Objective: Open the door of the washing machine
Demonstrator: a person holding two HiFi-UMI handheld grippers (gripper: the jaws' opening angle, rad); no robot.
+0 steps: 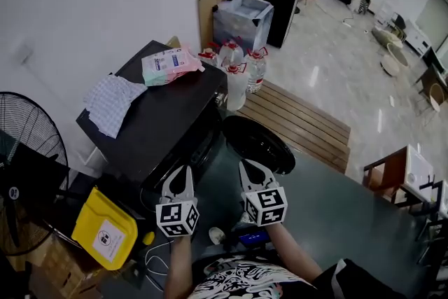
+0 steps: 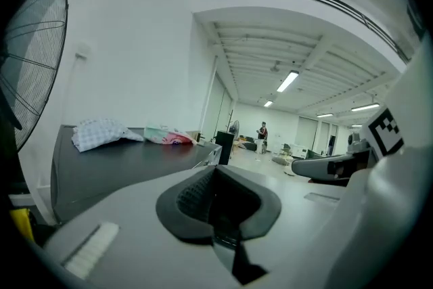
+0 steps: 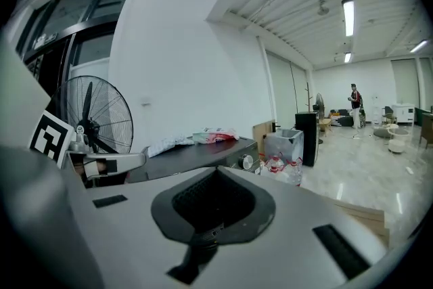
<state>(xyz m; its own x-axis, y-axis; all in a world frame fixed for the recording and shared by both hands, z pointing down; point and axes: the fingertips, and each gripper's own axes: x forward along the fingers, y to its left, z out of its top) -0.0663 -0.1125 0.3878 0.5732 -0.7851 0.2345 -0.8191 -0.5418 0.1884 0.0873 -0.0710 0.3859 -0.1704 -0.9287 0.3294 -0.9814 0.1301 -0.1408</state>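
Here, my left gripper (image 1: 180, 173) and right gripper (image 1: 250, 168) hang side by side at the near corner of the black box-shaped washing machine (image 1: 161, 122). Both point away from me along its front. In each gripper view the fingers are clenched tip to tip with nothing between them, on the left gripper (image 2: 216, 169) and on the right (image 3: 216, 171).

The machine's long side runs away from me, and its front faces right, toward the slatted wooden pallet (image 1: 301, 122). The round dark glass door (image 1: 259, 143) stands swung out from that front, just beyond my right fingers and apart from them.

On the machine's worktop lie a crumpled checked cloth (image 1: 112, 101) at the wall side and a pink and green soft packet (image 1: 170, 65) at the far end. Clear plastic bottles with red caps (image 1: 238, 73) stand just past the far end. A yellow plastic container (image 1: 105, 227) sits at the near end, with a black cage fan (image 1: 24, 150) beside it.
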